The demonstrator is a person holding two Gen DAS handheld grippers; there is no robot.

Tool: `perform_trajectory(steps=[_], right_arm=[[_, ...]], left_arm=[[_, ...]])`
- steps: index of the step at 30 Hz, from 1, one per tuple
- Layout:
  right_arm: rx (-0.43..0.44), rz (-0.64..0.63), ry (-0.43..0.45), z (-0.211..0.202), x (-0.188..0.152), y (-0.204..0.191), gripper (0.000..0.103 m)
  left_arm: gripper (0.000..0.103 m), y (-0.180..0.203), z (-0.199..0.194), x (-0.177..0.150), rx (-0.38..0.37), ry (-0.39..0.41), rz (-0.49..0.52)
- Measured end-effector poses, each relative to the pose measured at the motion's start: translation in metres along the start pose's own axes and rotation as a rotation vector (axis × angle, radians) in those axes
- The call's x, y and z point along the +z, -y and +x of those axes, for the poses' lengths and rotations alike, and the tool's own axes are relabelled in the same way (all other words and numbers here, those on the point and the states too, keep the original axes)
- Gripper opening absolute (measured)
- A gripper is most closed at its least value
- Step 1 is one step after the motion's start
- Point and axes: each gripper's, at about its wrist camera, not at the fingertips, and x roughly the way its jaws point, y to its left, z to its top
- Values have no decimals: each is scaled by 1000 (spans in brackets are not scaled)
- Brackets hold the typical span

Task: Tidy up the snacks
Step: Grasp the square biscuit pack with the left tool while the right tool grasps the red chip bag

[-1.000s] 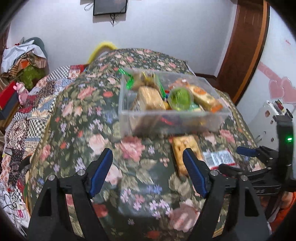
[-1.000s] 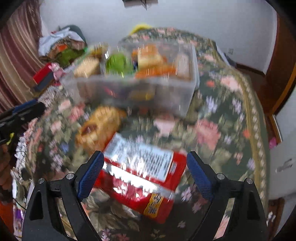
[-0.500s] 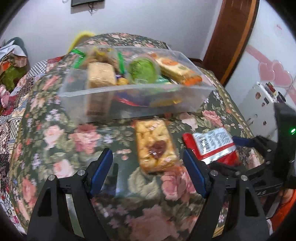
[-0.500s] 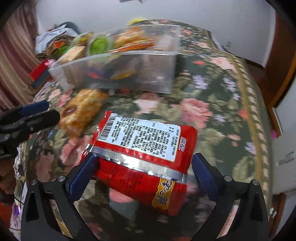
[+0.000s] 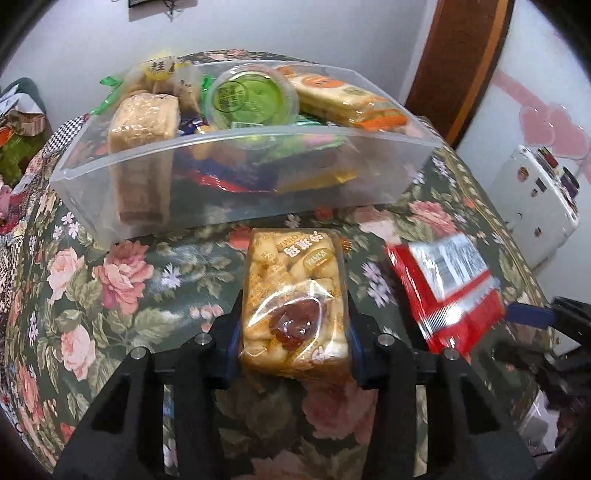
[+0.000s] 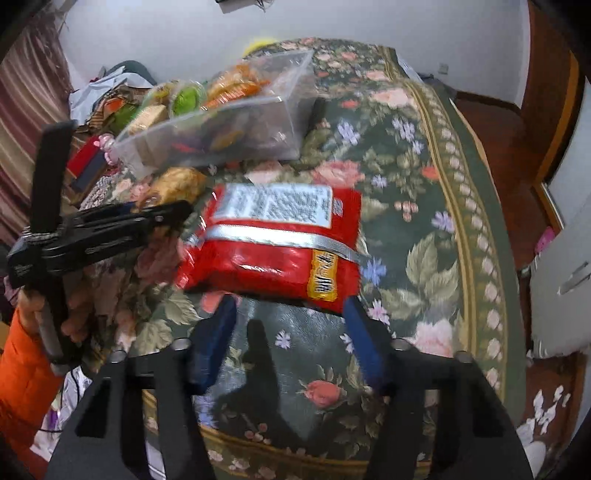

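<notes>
Fingers closing: left gripper [image 5: 293, 328] pinching pastry pack [image 5: 293, 299], right gripper [image 6: 290, 317] on red bag [image 6: 273, 240].

A floral cloth [image 5: 122, 280] in dark green with pink roses covers the surface. Behind it stands a white wall [image 5: 332, 26] and a brown wooden door frame [image 5: 461, 55]. A striped curtain [image 6: 22, 122] hangs at the left, near a pile of clothes [image 6: 110, 88].
</notes>
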Motion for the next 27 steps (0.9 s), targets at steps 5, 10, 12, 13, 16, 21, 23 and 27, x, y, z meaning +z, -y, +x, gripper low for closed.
perform_trajectory(steps=[5,10,12,13,16,21,23,27], right_arm=[[-37,19,24,10,15,8,46],[-6,33,38,21,36,9,47],[8,18,43,22,40,0,49],[37,5,42,22,41,-6,49],[111,-80,23,23,35,-31,49],[132,-152,-13,20,25,-54,51],[121,-143,7,13,27,-51,64],[72,-188,69,2,38,-51,95]], left_arm=[[45,5,-11,-13,-13,-3,30],[45,-2,-23,-27,-8,-2,25],[45,-8,-29,-31,1,4,17],[45,-12,-32,-33,6,7,12],[45,-23,-39,-37,40,17,-7],[45,-50,-53,-44,67,30,-63],[45,-59,-60,-48,75,37,-75],[45,-69,-69,-54,87,49,-94]])
